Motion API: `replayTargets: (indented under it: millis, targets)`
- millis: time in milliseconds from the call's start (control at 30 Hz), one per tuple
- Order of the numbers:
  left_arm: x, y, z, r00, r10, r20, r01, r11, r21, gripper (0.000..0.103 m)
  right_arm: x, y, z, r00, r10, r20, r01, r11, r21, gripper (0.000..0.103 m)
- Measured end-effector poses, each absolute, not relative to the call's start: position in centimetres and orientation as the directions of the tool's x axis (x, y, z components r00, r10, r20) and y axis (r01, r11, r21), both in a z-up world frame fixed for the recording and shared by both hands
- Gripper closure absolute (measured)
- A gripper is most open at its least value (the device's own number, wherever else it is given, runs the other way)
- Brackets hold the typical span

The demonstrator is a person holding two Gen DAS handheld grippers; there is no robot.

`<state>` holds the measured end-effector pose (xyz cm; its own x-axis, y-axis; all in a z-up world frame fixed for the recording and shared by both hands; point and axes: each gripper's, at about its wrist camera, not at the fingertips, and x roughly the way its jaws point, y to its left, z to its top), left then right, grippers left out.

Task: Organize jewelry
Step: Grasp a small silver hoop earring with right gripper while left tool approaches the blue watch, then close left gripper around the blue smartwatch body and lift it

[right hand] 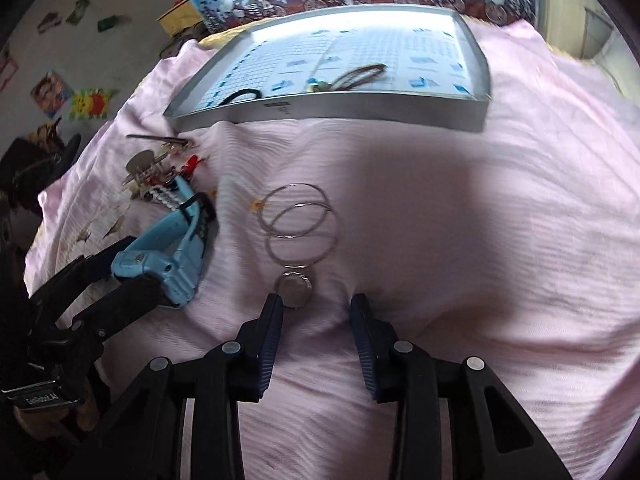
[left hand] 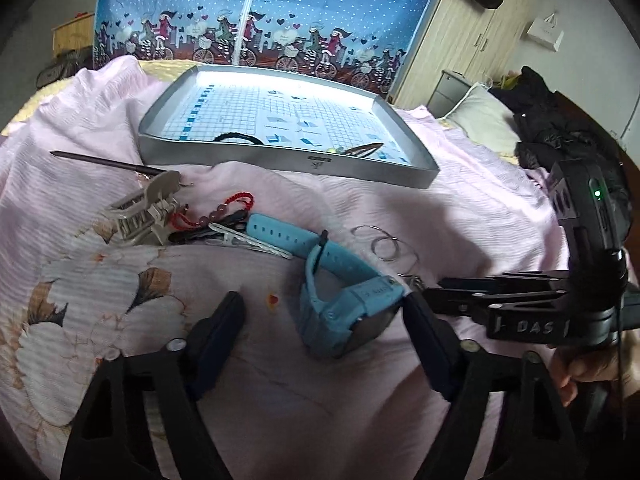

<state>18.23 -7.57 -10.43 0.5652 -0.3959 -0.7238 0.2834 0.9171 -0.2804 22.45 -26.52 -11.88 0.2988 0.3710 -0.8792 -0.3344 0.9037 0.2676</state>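
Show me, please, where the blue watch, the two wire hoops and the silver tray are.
blue watch point(left hand: 352, 300): left wrist view, on its case.
wire hoops point(right hand: 298, 220): right wrist view, where the rings overlap.
silver tray point(right hand: 360, 106): right wrist view, near wall.

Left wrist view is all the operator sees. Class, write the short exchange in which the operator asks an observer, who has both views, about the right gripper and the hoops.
Operator: I see the right gripper only side-on. Is it open?
Observer: Yes, it is open, with its fingers apart low over the pink bedspread.
Operator: The blue watch hides part of the hoops. What is at their near end?
Observer: The two overlapping hoops meet a round metal disc, which lies just ahead of one gripper finger, not squarely between the two.
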Motion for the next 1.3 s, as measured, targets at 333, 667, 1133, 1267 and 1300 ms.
replayTargets:
  millis: [333,667,1133,1267,1300]
  targets:
    - [18.3,-6.7,-10.5,0.563,-0.415,-0.714,0.245,0.91,-0.335,0.032,23.3,-24.3,-12.8,0.319,0.346,-0.882,-0.404,0.892,0.204,0.069]
    - [18.1,-7.1,-10.4,0.561,-0.43,-0.708,0.266,0.903,-0.337,0.037,22.9,-25.2,-12.7,0.294,0.382,-0.876,-0.346,0.897,0.275,0.077]
    - [18.7,-8.6,-11.4,0.556,-0.402,-0.728,0.296,0.914,-0.279,0.037,22.9,-25.8,-12.7,0.309,0.356,-0.882,-0.336,0.908,0.249,0.083]
    - [18.9,-9.1,-11.6,0.555,-0.381,-0.739,0.312,0.919,-0.239,0.037,23.0,-25.5,-12.7,0.32,0.348,-0.881,-0.349,0.908,0.232,0.083]
    - [18.8,-9.1,-11.7,0.554,-0.379,-0.741,0.317,0.919,-0.233,0.037,23.0,-25.4,-12.7,0.323,0.345,-0.881,-0.354,0.908,0.225,0.083]
